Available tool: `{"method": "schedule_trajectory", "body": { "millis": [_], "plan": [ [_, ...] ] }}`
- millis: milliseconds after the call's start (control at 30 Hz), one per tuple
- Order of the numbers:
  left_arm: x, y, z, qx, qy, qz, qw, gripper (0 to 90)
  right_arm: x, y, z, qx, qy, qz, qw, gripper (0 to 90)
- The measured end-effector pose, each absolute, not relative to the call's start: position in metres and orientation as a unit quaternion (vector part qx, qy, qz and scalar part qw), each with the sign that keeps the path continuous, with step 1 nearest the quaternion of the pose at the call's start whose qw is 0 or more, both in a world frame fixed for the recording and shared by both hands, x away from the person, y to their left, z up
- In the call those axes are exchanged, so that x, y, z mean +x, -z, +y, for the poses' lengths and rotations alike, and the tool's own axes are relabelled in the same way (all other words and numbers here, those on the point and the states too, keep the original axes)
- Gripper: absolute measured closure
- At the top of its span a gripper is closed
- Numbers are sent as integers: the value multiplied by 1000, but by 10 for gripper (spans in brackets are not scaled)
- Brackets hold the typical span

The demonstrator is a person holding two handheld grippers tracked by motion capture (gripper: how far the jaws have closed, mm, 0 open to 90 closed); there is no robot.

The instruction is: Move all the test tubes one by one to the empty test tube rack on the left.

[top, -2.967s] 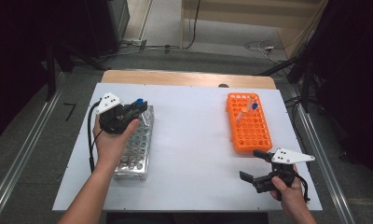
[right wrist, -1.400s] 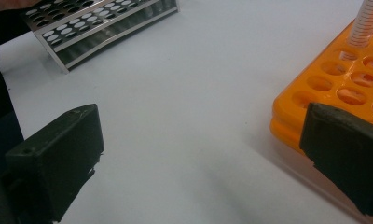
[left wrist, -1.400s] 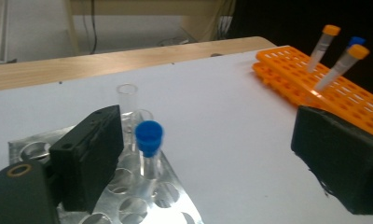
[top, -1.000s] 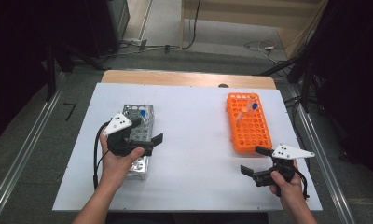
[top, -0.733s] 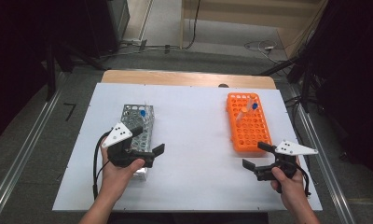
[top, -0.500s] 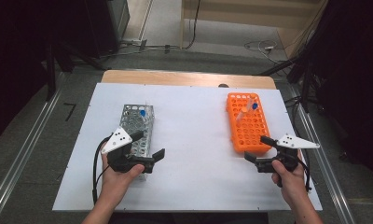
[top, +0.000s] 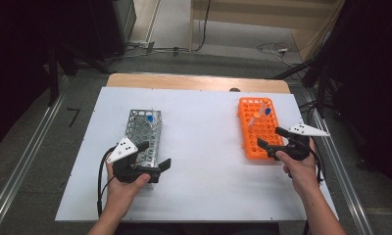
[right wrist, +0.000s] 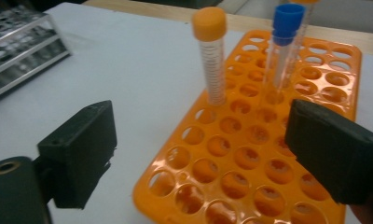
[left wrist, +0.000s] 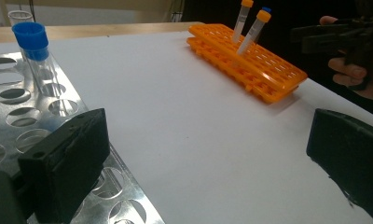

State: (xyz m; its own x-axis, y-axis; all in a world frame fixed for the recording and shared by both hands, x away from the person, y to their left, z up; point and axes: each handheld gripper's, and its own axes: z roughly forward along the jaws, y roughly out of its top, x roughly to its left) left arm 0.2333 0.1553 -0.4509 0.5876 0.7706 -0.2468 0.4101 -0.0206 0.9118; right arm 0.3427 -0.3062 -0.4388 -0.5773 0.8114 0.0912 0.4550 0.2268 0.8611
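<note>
Three tubes (right wrist: 210,56) in the orange rack (right wrist: 268,182) show clearly from the right gripper view.

orange rack (top: 260,128): flat on the white table, right side, many round holes
orange-cap tube (right wrist: 210,56): clear, stands in the orange rack
blue-cap tube (right wrist: 281,51): clear, leans in the orange rack, just beside it
metal rack (top: 143,131): shiny, left side, holds one blue-capped tube (left wrist: 34,56)

Two racks stand on the bench: one metal rack (top: 144,134) and one orange rack (top: 258,128). Four capped tubes: one blue-capped tube (left wrist: 33,51) in the metal rack, three in the orange rack (right wrist: 209,53).
</note>
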Motion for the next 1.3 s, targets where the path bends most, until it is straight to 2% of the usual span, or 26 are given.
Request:
{"method": "schedule_trajectory", "body": {
  "millis": [433, 1033, 1300],
  "plan": [
    [230, 451, 155, 695, -162, 426, 556, 0, 384, 449, -305, 471, -426, 738, 229, 325],
    [228, 450, 154, 696, -163, 426, 554, 0, 412, 458, -293, 491, -365, 764, 205, 705],
    [227, 449, 156, 695, -164, 428, 554, 0, 412, 458, -289, 484, -355, 766, 229, 752]
  ]
}}
